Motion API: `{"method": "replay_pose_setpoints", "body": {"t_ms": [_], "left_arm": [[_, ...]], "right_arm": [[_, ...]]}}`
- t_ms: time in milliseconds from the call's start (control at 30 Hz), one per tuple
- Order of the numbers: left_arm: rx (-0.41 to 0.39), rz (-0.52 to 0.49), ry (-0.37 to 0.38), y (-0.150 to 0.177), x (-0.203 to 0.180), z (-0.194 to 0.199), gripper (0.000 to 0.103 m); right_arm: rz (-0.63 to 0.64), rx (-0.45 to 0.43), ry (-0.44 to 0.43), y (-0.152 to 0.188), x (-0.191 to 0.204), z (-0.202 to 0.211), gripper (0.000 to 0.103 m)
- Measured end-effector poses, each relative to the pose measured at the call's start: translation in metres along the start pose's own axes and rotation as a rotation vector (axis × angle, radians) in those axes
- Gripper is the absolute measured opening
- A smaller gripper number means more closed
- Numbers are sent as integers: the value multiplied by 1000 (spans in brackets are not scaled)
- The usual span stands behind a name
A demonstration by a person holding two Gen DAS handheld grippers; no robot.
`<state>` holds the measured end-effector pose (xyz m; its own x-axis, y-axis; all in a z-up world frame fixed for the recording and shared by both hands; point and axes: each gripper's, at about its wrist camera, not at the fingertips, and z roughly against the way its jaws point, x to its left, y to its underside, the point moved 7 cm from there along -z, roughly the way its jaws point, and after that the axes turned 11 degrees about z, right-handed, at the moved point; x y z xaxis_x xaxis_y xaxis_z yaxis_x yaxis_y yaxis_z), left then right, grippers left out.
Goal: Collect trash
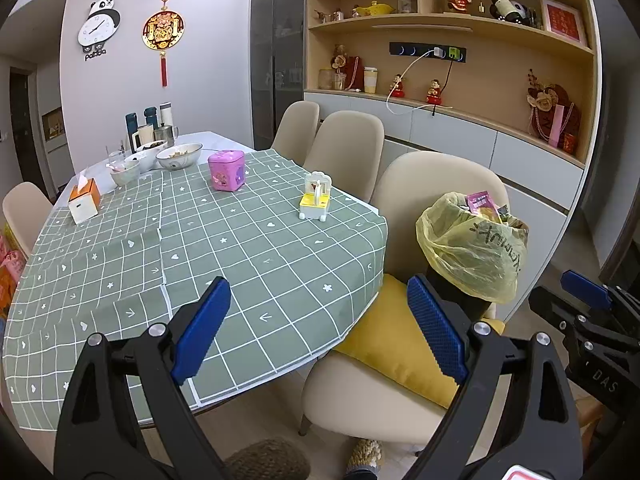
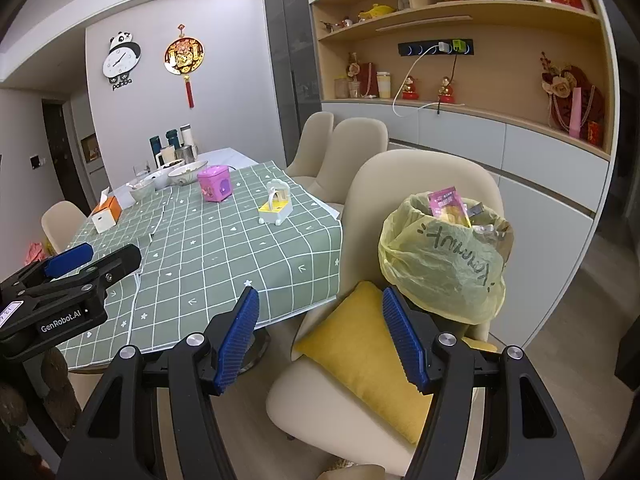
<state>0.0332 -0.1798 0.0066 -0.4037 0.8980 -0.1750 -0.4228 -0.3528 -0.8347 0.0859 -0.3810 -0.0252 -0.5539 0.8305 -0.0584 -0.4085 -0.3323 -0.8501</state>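
Note:
A dark bin lined with a yellow trash bag stands on a beige chair beside the table; it also shows in the right wrist view. A pink wrapper and other scraps stick out of its top, also seen in the right wrist view. My left gripper is open and empty above the table's near edge. My right gripper is open and empty, over the chair's yellow cushion, just left of the bin.
The round table has a green checked cloth. On it stand a pink tin, a white-yellow toy, an orange tissue box, bowls and flasks. Beige chairs and a wall cabinet stand behind.

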Motion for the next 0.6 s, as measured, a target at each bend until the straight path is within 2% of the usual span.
{"method": "replay_pose_setpoints", "body": {"t_ms": [600], "left_arm": [[-9,-5,18,1,1,5,85]], "right_arm": [[5,-18,28,-1,6,7,61]]}}
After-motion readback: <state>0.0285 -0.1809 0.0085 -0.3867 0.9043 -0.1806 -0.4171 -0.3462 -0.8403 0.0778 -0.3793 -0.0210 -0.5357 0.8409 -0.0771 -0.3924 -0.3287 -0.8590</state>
